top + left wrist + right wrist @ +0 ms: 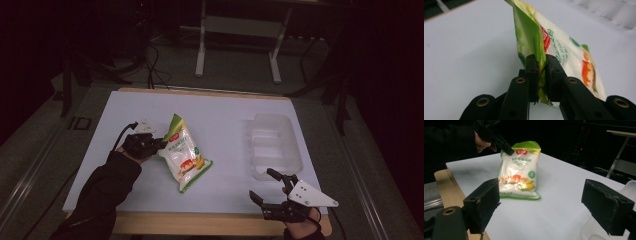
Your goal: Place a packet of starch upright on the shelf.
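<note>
A white and green snack bag (185, 152) with a red label and a picture of food stands tilted on the white table top (225, 107), its bottom edge resting on the surface. My left gripper (161, 143) is shut on the bag's upper left edge. In the left gripper view the two pads (531, 67) pinch the green side seam of the bag (564, 50). My right gripper (261, 183) rests near the table's front right corner, open and holding nothing. The right gripper view shows its jaws wide apart (542, 187), the bag (520, 173) ahead and the left gripper (506, 148) at the bag's top corner.
A clear plastic container (272, 117) with compartments lies at the right of the table, just beyond my right gripper. The table's wooden front edge (200, 222) runs below the white top. Dark floor, cables and a white frame (202, 50) lie beyond the far edge.
</note>
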